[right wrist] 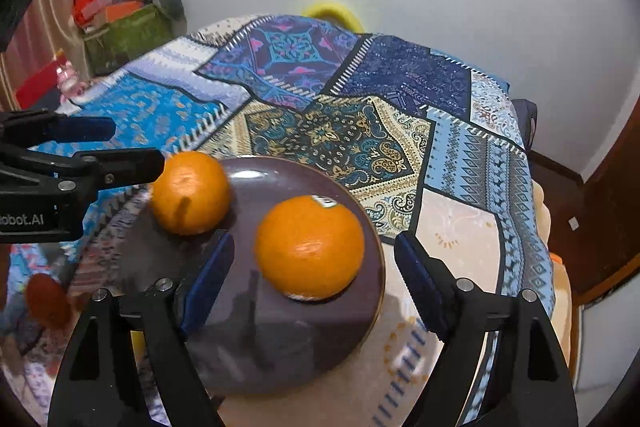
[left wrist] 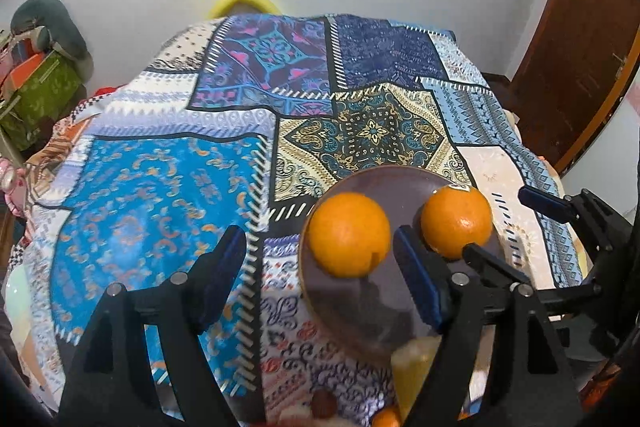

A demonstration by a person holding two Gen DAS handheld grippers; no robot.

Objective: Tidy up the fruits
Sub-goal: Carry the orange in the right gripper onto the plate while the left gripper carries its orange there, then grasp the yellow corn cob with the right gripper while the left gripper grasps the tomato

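Observation:
Two oranges lie on a dark round plate (left wrist: pixel 400 187) (right wrist: pixel 260 175) on the patchwork cloth. My left gripper (left wrist: pixel 318 233) is open above the plate. The left orange (left wrist: pixel 350 233) (right wrist: pixel 190 193) shows between its blue pads, neither pad touching it. My right gripper (right wrist: pixel 314 239) is open around the right orange (right wrist: pixel 310 247) (left wrist: pixel 456 221), which carries a small sticker, with gaps on both sides. Each gripper appears in the other's view: the right gripper (left wrist: pixel 498 223) at the plate's right edge, the left gripper (right wrist: pixel 138 145) at the plate's left edge.
A patterned cloth (left wrist: pixel 160 195) covers the table. Near its front edge lie a yellow fruit (left wrist: pixel 416 367), a brown-red one (left wrist: pixel 324 405) and a small orange one (left wrist: pixel 386 419). A blurred red fruit (right wrist: pixel 46 299) sits left of the plate. A green box (right wrist: pixel 124 35) stands far left, a brown door (left wrist: pixel 580 47) right.

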